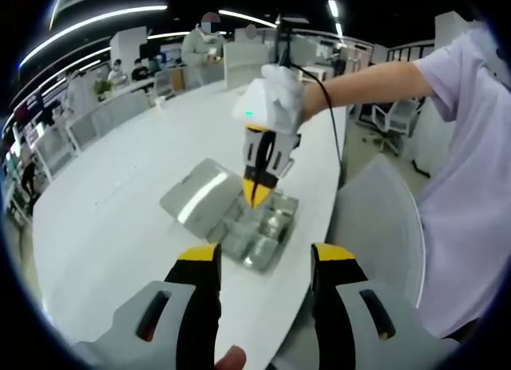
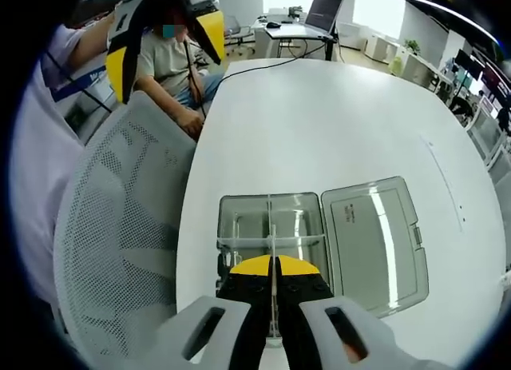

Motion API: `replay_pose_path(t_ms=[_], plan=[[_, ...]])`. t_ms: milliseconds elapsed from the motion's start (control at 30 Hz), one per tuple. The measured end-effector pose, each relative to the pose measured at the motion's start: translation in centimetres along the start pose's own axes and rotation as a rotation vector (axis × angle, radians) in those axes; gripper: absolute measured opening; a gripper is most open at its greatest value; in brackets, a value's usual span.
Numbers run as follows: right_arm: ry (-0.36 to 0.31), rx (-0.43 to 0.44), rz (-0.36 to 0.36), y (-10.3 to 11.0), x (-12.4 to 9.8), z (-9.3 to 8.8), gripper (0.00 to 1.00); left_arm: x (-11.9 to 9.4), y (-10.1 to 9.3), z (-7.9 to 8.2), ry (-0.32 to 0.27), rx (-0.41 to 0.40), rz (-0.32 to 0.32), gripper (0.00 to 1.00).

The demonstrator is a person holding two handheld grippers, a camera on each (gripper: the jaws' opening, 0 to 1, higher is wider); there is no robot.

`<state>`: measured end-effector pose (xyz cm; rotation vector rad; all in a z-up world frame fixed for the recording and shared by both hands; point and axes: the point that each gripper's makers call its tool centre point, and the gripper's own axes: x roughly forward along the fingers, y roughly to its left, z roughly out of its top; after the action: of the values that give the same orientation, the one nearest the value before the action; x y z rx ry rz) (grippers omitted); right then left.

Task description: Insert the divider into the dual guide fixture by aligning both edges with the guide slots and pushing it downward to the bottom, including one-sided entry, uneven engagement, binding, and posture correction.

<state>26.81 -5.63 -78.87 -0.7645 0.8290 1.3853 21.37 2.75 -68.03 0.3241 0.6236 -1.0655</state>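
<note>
The clear plastic guide fixture (image 2: 243,218), a compartmented box, lies on the white table (image 2: 319,114) with its lid (image 2: 371,242) folded open beside it. My right gripper (image 2: 271,268) is shut on the thin clear divider (image 2: 270,222). The divider stands edge-on over the middle of the box, crossing a transverse wall. In the left gripper view, the right gripper (image 1: 257,196) points straight down into the fixture (image 1: 263,234), held by a gloved hand (image 1: 275,98). My left gripper (image 1: 265,258) hangs open and empty on the near side of the box. It also appears raised at the right gripper view's upper left (image 2: 168,58).
A grey mesh chair (image 2: 120,226) stands against the table edge next to the fixture. A seated person (image 2: 172,74) is beyond it. A cable (image 2: 263,65) runs across the table toward a laptop (image 2: 323,10). Desks, chairs and people fill the far room (image 1: 144,74).
</note>
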Motion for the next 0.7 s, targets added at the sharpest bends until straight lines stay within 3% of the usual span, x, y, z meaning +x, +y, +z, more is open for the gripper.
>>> replay_pose_path(t_ms=[700], plan=[[-0.051, 0.032, -0.009, -0.17, -0.05, 0.14, 0.0, 0.06, 0.03, -0.19, -0.003, -0.01, 0.001, 0.43]])
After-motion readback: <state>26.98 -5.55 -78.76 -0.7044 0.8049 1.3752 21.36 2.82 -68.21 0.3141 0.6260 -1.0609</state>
